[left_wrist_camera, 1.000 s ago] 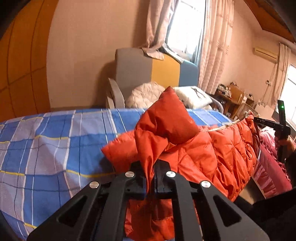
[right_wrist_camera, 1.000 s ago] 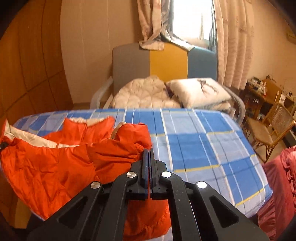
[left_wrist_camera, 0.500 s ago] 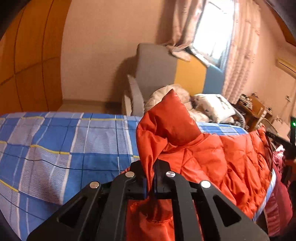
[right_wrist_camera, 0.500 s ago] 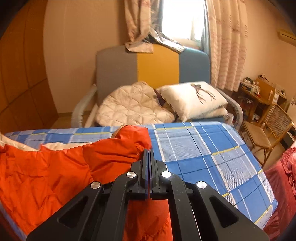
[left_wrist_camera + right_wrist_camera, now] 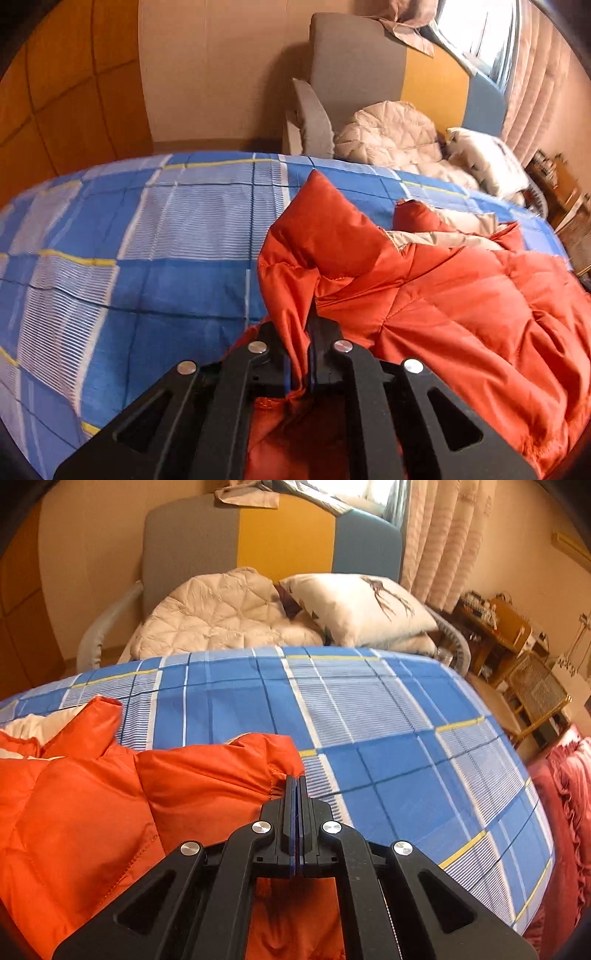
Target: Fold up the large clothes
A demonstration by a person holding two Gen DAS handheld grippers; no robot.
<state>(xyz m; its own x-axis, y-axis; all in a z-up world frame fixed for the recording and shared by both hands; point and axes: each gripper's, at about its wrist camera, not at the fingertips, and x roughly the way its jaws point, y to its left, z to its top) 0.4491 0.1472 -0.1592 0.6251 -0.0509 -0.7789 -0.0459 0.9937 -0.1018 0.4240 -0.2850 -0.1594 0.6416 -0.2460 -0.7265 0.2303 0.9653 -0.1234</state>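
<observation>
An orange quilted down jacket with a cream lining lies spread on a bed with a blue plaid sheet. My left gripper is shut on a bunched fold of the jacket's left part, which stands up in a peak. In the right wrist view the jacket fills the lower left. My right gripper is shut on the jacket's right edge, low over the sheet.
Behind the bed stands a grey, yellow and blue armchair with a cream quilted cushion and a white pillow. A wicker chair and a cluttered desk stand at the right. A dark red ruffled cloth hangs by the bed's right edge.
Both grippers have moved forward and down over the bed with the jacket. The jacket now lies flatter on the sheet, and its cream lining shows.
</observation>
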